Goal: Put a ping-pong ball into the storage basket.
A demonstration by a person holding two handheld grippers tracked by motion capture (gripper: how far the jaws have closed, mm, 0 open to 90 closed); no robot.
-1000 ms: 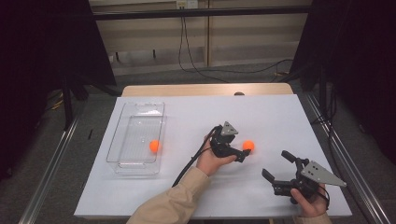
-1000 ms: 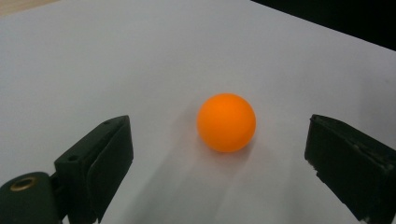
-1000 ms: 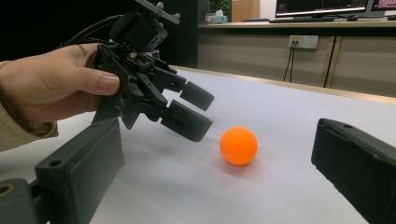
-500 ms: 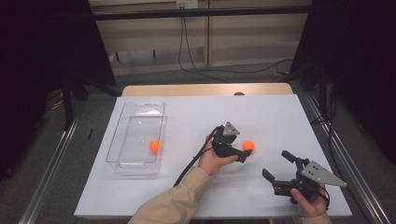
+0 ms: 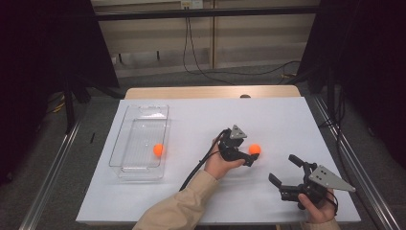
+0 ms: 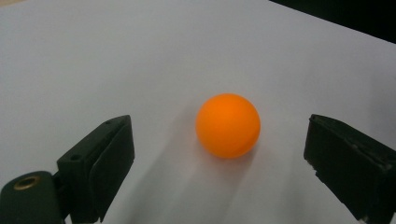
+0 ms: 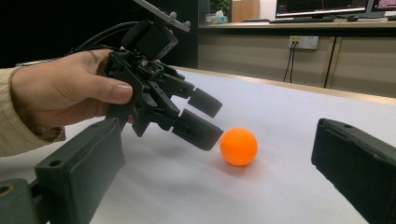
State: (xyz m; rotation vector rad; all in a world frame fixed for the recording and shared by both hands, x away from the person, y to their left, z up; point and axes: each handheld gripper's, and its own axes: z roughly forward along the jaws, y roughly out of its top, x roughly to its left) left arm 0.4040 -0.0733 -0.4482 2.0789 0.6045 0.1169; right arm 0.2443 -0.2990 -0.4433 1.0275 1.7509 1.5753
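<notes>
Your left tool (image 5: 252,157) has its jaws spread wide, low over the bench (image 5: 287,120), with an orange ball (image 5: 254,149) just in front of the gap. In the left gripper view that ball (image 6: 228,125) rests on the white surface between the lines of the two black jaws, slightly nearer the right-hand one, and neither pad touches it. Seen from the right gripper view, your left tool (image 7: 205,119) slants down toward the ball (image 7: 238,146), the lower jaw's tip just beside it; whether they touch is hard to tell from there. Your left hand (image 5: 221,164) wraps the tool's body from behind, the thumb along its side, and the cable trails back beside your sleeve (image 5: 179,207).

Your right tool (image 5: 283,169) is also spread, with nothing between its jaws. It sits near the bench's front right corner, apart from the ball and pointing toward it and your left tool, held in your right hand (image 5: 318,211).

Well to the left, a clear tray (image 5: 143,115) lies on the bench. A second orange ball (image 5: 158,150) rests inside it, near the tray's right wall.
</notes>
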